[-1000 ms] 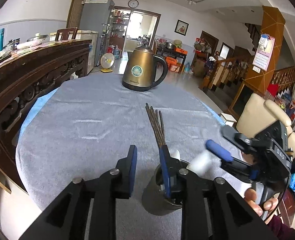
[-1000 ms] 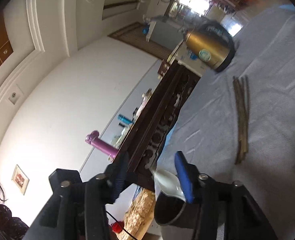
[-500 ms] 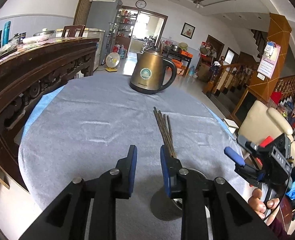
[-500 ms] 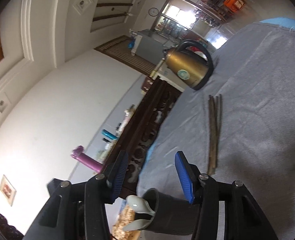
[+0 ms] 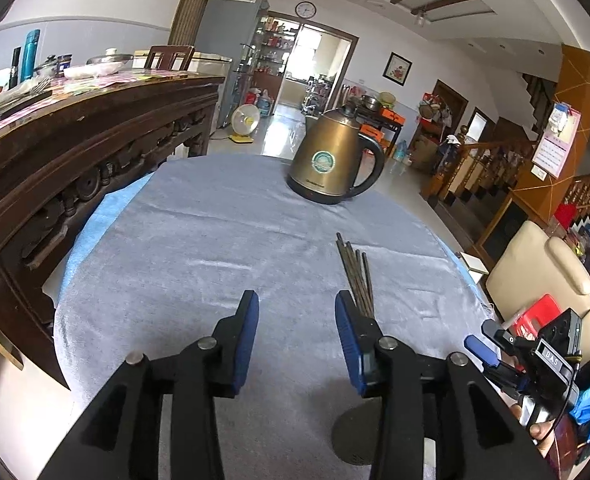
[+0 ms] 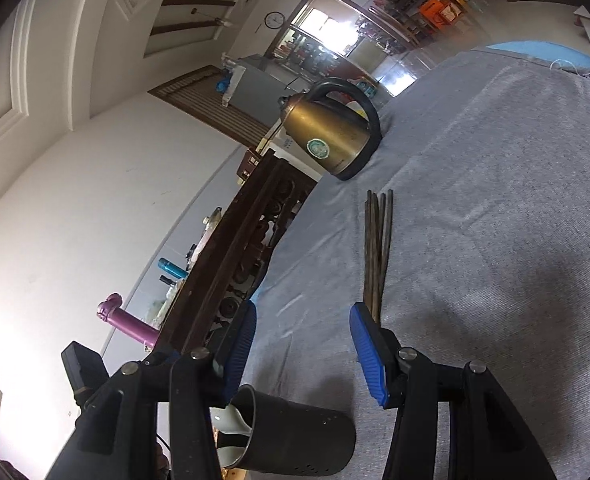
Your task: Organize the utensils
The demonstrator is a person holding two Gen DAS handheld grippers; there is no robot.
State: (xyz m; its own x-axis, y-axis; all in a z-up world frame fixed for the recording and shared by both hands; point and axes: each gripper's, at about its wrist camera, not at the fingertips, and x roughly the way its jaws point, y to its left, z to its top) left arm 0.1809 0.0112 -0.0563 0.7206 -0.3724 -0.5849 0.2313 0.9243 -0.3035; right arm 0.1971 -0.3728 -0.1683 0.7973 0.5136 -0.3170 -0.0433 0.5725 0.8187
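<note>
Several dark chopsticks (image 5: 355, 272) (image 6: 377, 248) lie bundled on the grey tablecloth (image 5: 215, 248). A dark metal cup (image 6: 295, 436) with white spoons (image 6: 231, 420) in it stands near the table's front edge; in the left wrist view the cup (image 5: 347, 432) is mostly hidden behind my right finger. My left gripper (image 5: 297, 320) hovers just left of the chopsticks' near ends, its jaws opening with nothing between them. My right gripper (image 6: 303, 320) is open and empty above the cup, aimed at the chopsticks. It also shows at the right edge as the right gripper (image 5: 485, 340).
A brass kettle (image 5: 335, 164) (image 6: 335, 140) stands at the far side of the table. A carved dark wooden sideboard (image 5: 75, 160) runs along the left, close to the table edge. A cream armchair (image 5: 543, 272) sits off to the right.
My left gripper has let go of the cup's rim, widened and drawn back. My right gripper has pulled away from the cup, leaving a white spoon in it, and tilted toward the table.
</note>
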